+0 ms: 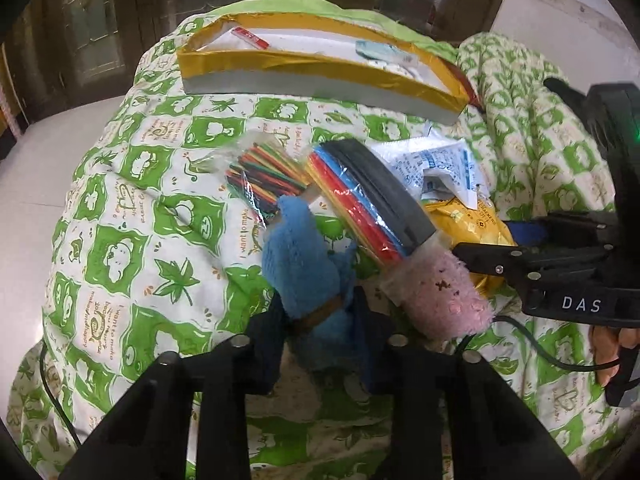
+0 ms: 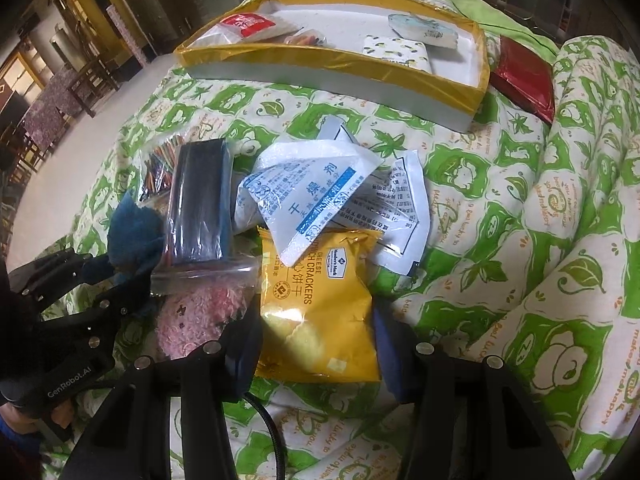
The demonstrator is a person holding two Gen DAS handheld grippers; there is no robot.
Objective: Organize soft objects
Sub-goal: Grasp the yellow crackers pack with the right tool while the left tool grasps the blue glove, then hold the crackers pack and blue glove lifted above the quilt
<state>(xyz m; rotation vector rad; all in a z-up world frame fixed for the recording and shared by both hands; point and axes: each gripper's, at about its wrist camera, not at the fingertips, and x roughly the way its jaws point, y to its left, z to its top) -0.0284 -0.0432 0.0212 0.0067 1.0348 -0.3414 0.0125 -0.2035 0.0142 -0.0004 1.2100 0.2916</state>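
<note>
Green-and-cream quilt (image 2: 520, 208) is spread under everything; printed lines such as "I want to make" and "makes me happy" are readable on it.

Gold-edged white box (image 2: 472, 92) is seen at the far side, holding a red-and-white packet, a lemon-print pack and a pale blue pack. Red foil pouch (image 2: 524, 76) lies just beside its right end.

Yellow snack bag (image 2: 320, 320) is marked "Member's Mark", "CHEESE", "CRACKERS". It sits between the right gripper (image 2: 316, 344) fingers, which flank it without a clear press, so the gripper reads as released.

White desiccant sachets (image 2: 304, 192) carry blue Chinese print, "干燥剂", and overlap the snack bag's top edge.

Clear bag of coloured foam sheets (image 1: 368, 204), black sheet on top, lies over the pink plush piece (image 1: 444, 300).

Blue plush toy (image 1: 308, 268) is clamped in the left gripper (image 1: 320, 320), near edge of the pile, touching the bag of coloured sticks (image 1: 264, 176).

"DAS" is read on the right gripper body, "GenRobot.AI" on the left one.
</note>
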